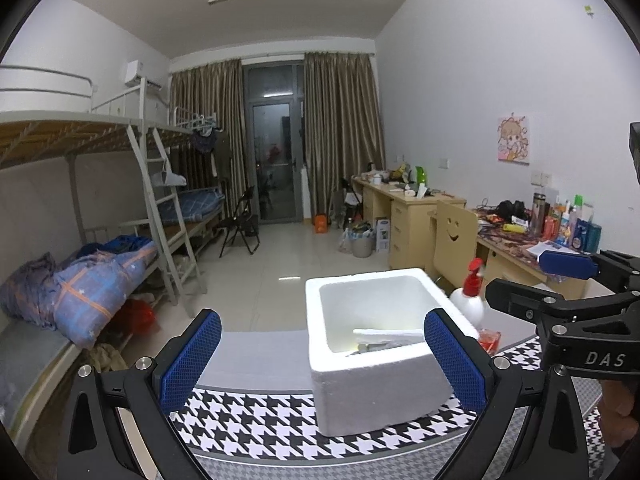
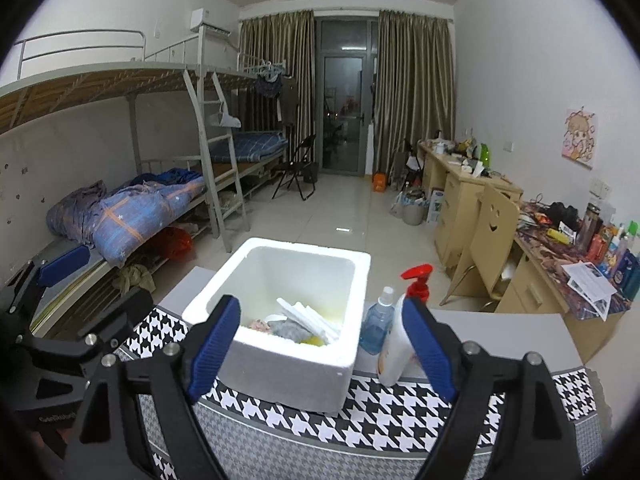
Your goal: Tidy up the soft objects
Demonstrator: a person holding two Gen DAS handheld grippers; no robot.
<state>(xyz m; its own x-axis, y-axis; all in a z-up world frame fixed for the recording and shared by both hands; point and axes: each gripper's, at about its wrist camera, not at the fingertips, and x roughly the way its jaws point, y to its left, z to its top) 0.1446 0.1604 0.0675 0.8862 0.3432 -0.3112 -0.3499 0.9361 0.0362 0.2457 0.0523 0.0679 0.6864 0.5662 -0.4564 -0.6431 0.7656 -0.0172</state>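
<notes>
Already the white foam box [image 2: 280, 320] on the houndstooth cloth [image 2: 360, 408] holds the soft things — a pink cloth [image 2: 258, 325] and a grey cloth [image 2: 288, 330] lie inside beside white foam strips [image 2: 308, 316], so little seems left. Both tools hang empty: the right gripper [image 2: 320, 344] and the left gripper [image 1: 320, 360] stand spread wide. Only the right wrist view shows those cloths and the small blue bottle [image 2: 378, 322]; the left view sees mostly strips.
</notes>
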